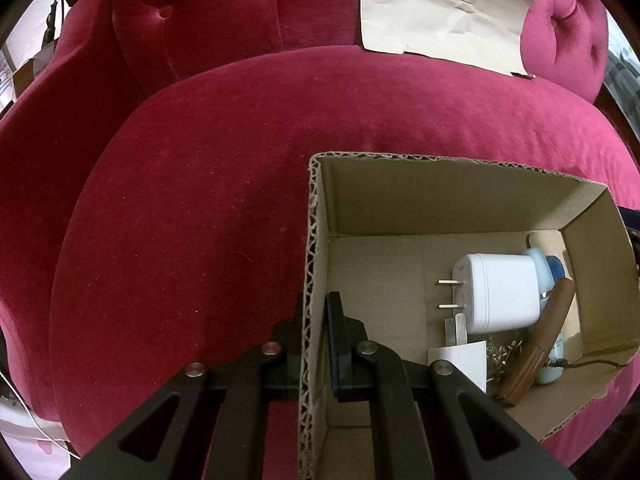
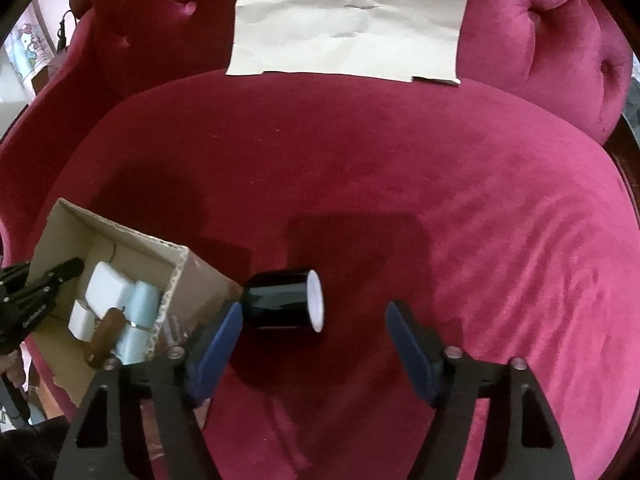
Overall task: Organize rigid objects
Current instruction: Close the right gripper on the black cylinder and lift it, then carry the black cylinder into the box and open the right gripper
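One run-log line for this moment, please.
left gripper: shut on cardboard box wall | right gripper: open beside black cup lying on sofa

Red velvet sofa (image 2: 400,168), creased tan sheet (image 2: 348,20), perhaps paper, against its backrest.

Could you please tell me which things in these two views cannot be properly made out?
- Left wrist view: the pale blue bottle is largely hidden behind the white plug adapter and brown handle.
- Left wrist view: the metal bits are too small to identify.
- Right wrist view: the cardboard box floor is mostly hidden by its wall.
- Right wrist view: the black cylinder far end is turned away.
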### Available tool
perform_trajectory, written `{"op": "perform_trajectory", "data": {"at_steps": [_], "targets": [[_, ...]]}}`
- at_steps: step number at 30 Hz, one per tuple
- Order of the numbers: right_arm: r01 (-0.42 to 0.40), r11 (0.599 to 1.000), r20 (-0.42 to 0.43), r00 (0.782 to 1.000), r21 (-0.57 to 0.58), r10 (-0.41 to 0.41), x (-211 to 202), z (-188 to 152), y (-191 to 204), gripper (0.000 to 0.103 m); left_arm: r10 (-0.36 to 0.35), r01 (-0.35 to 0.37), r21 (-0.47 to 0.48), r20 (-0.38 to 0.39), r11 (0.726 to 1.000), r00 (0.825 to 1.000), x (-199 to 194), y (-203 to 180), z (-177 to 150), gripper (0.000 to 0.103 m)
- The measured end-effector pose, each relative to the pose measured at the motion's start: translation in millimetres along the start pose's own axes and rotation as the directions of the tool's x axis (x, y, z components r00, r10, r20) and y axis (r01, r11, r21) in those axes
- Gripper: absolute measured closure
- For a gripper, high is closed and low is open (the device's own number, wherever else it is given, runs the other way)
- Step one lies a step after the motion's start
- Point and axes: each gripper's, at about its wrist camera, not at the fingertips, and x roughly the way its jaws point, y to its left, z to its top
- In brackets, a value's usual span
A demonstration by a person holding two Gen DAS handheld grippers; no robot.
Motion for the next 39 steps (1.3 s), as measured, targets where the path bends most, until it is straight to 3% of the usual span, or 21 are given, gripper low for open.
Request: {"op": "perform_trajectory", "data": {"at_steps": [11,39], "targets": [[-0.095,0.995,-0.011,0.995,0.025,0.095,6,3,8,0.065,-0.001,0.001,-0.002,-0.001,1.000,1.000,0,-1,0,0.095],[0.034,0.999,0.029,0.999,0.009,-0.034,-32,5,12,0.066,0.006,-0.006,-0.003,-0.002,1.000,1.000,0,-1,-1,0.095]]}}
